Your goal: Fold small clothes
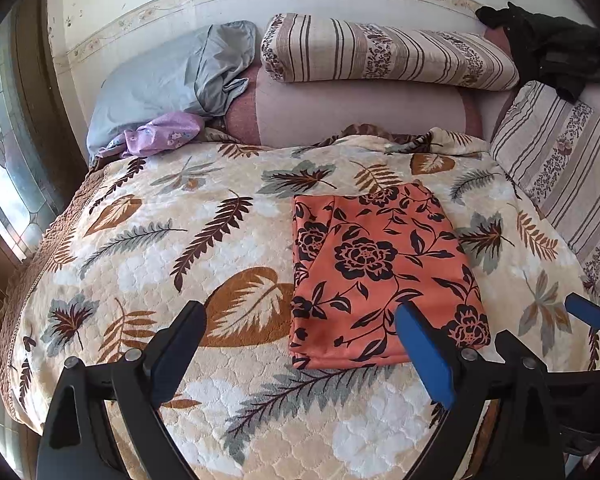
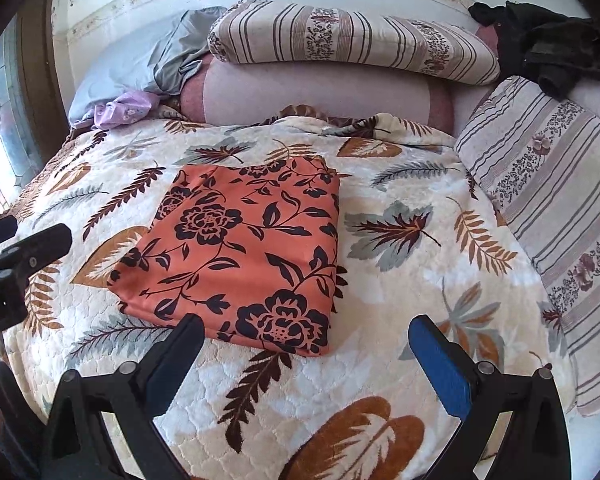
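Note:
An orange cloth with black flowers lies folded in a flat rectangle on the leaf-patterned bedspread. It also shows in the right wrist view. My left gripper is open and empty, just short of the cloth's near edge, with its right finger over the near right corner. My right gripper is open and empty, held above the cloth's near right corner. The left gripper's fingers show at the left edge of the right wrist view.
Striped floral pillows lie at the back and along the right side. A grey-blue sheet and a lilac cloth sit at the back left. A black garment is at the back right. A window is left.

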Tool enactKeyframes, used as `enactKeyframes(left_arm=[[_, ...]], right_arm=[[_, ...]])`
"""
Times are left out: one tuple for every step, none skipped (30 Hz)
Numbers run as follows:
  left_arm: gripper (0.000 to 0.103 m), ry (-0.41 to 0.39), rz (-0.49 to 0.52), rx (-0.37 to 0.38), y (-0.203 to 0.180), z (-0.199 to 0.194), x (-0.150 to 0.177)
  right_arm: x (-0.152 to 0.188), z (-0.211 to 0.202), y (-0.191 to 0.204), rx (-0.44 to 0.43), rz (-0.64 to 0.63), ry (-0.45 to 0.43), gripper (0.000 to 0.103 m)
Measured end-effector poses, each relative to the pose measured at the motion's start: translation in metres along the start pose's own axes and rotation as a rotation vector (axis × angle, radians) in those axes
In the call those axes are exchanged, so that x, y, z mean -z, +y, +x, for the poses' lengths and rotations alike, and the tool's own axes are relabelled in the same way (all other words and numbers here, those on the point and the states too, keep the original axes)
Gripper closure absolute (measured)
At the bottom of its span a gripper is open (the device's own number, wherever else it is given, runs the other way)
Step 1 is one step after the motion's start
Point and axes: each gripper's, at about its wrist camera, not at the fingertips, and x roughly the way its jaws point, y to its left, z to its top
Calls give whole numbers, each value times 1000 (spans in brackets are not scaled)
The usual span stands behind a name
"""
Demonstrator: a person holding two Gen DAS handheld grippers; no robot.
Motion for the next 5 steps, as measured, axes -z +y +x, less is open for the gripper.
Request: enactKeyframes(left_arm=[[8,-1,1,2,-1,1,-1],[8,-4,3,7,-2,2,-3],[8,-5,4,12,-3,3,-4],[8,-3,5,15,-4,5,-5],[8,0,5,20,-4,7,-6]], right_arm=[[-2,1,1,-1,-4,0,0],[-3,3,2,-1,-9,1,0],[-5,4,3,-2,-13,2,0],[-6,6,4,-4,-16,2,0],[-8,8,4,-5,-15,3,0]])
